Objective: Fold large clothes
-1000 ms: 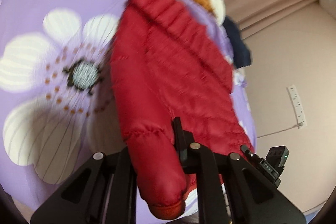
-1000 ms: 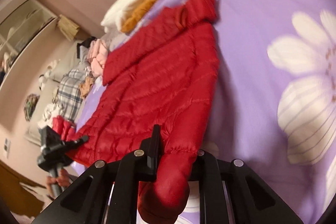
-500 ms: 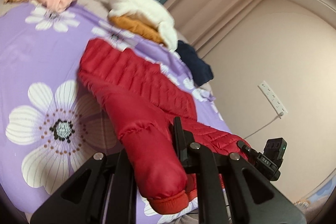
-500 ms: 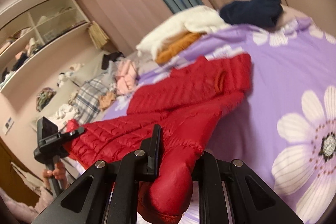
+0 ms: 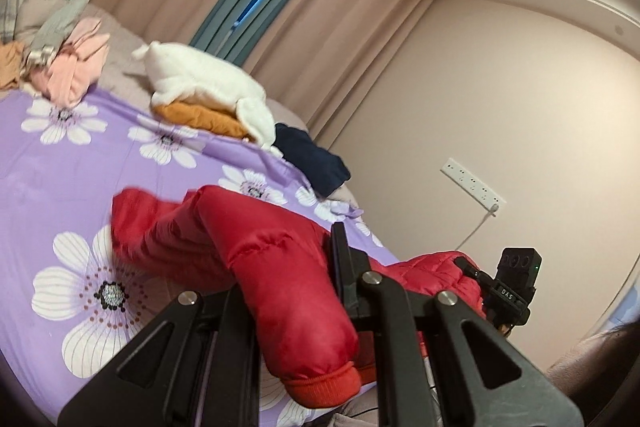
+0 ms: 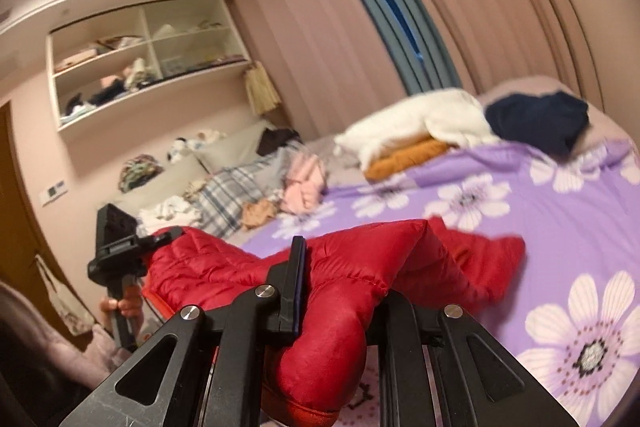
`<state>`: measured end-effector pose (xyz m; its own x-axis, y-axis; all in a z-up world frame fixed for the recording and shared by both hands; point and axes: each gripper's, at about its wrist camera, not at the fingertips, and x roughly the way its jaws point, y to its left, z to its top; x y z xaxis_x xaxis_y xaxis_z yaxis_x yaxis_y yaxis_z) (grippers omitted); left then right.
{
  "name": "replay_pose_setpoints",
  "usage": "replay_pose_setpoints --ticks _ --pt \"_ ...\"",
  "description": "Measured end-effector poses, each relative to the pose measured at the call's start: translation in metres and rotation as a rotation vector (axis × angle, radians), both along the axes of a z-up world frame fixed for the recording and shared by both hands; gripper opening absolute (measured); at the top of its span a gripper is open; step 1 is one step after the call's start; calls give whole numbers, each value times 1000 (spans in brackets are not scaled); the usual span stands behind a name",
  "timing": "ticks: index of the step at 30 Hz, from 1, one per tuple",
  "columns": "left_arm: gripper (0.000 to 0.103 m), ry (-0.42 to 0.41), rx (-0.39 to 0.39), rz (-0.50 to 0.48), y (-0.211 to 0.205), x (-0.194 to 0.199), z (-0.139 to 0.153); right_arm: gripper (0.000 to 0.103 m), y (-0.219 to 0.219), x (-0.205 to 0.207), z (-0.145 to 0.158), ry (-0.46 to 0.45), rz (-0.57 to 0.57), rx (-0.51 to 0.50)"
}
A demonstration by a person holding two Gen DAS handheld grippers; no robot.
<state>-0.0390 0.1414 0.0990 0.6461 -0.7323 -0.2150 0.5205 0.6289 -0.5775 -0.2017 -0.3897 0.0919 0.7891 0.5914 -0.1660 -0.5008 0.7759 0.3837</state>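
Note:
A red quilted puffer jacket (image 5: 256, 239) hangs between my two grippers above a bed with a purple flowered sheet (image 5: 72, 171). My left gripper (image 5: 296, 291) is shut on one red sleeve near its ribbed cuff (image 5: 324, 385). My right gripper (image 6: 340, 303) is shut on the other sleeve of the jacket (image 6: 360, 267). The jacket's far end still touches the sheet (image 6: 560, 227). The right gripper also shows in the left wrist view (image 5: 512, 287), and the left gripper shows in the right wrist view (image 6: 120, 247).
Piles of clothes lie at the far side of the bed: a white and orange stack (image 5: 204, 95), a navy garment (image 5: 312, 163), pink clothes (image 5: 76, 67) and a plaid item (image 6: 228, 195). Curtains (image 5: 320, 7), a wall power strip (image 5: 472, 183) and shelves (image 6: 140, 59) surround the bed.
Both grippers have risen and tilted up with the sleeves. The jacket has lifted off the sheet and folded back toward me, and the room now fills the upper views.

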Motion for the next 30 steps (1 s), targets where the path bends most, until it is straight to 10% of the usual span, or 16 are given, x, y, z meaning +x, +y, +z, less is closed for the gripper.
replay_pose_setpoints --ticks 7,30 --pt "13 -30 -7 -8 -1 3 4 16 -5 5 4 -34 2 42" --pt "14 229 141 131 -37 140 -71 16 -27 129 -71 283 -214 94"
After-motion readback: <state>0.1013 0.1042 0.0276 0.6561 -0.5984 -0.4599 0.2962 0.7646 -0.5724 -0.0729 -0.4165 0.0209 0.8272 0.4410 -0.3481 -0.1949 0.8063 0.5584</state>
